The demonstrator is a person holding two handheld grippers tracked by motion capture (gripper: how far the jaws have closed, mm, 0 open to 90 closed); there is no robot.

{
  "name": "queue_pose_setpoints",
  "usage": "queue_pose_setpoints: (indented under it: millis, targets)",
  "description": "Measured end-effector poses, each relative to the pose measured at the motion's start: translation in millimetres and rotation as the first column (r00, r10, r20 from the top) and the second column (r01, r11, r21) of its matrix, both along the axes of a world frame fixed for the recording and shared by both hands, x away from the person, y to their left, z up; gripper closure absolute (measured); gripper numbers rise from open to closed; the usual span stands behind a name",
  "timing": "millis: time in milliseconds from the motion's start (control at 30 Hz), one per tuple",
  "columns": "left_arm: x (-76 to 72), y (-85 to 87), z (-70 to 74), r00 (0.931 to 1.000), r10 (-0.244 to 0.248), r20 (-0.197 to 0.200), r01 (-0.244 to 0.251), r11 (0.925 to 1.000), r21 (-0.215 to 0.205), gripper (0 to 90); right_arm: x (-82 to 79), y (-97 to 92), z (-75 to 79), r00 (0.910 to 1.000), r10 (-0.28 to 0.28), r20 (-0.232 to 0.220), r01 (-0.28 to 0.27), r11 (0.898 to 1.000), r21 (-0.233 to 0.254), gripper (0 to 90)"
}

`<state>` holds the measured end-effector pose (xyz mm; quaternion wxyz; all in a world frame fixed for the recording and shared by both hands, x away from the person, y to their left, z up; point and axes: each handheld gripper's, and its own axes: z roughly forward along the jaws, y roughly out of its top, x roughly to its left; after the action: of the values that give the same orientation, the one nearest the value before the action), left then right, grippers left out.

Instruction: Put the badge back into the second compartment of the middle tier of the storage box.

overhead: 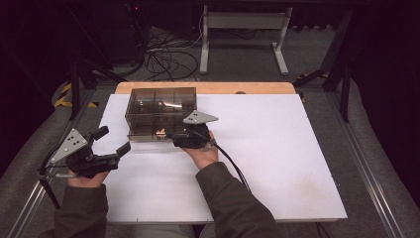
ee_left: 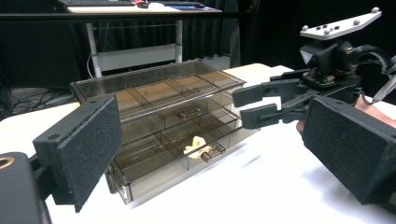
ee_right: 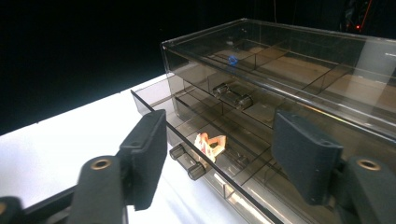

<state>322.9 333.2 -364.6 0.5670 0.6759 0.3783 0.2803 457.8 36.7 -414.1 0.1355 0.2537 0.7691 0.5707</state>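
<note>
Spread wide at lower centre of the right gripper view: right gripper [ee_right: 219,158]. Straddle the lower drawer handle [ee_right: 187,164] squarely, then pinch. Left gripper [overhead: 112,141] agape, lower left, idle. Drawer box [overhead: 161,113] upper centre.

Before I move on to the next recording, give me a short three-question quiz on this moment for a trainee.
1. True or false: the lower drawer of the drawer box is pulled partly out.
2. What lies in the lower drawer? A) a small pale object B) a blue ball C) a key
3. Fill in: the right gripper is open just in front of the drawer's ____.

Key
1. True: it sticks out past the upper drawer, which is in.
2. A: the small pale object lies just behind the drawer's front wall.
3. Handle: the fingers stand apart, touching nothing. The left gripper is open too, apart from the box.
</note>
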Motion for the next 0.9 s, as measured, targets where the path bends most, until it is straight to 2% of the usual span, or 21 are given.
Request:
queue_pose_setpoints:
  millis: [367, 600, 733, 900]
  targets:
    - [-1.8, -6.0, 2.1, 0.9999, -0.013, 0.006, 0.013, 0.9999, 0.008, 5.9, -6.1, -20.7, 6.1, 0.9999, -0.011, 0.005, 0.011, 1.000, 0.001, 26.6]
    - [-1.8, -8.2, 1.1, 0.9999, -0.014, 0.005, 0.014, 0.9998, 0.013, 5.9, -11.1, -44.0, 12.9, 0.9992, -0.038, 0.011, 0.038, 0.999, 0.017, 21.8]
    - [-2.5, -10.2, 1.0, 0.9999, -0.016, 0.002, 0.016, 0.9996, 0.022, 5.8, -14.2, -56.1, 15.4, 0.9995, -0.032, 0.005, 0.032, 0.999, 0.017, 16.2]
    - [-1.9, -10.5, -0.9, 0.9999, -0.013, -0.004, 0.013, 0.9996, 0.024, 5.9, -20.3, -73.8, 19.8, 0.9989, -0.041, 0.023, 0.040, 0.999, 0.034, 16.1]
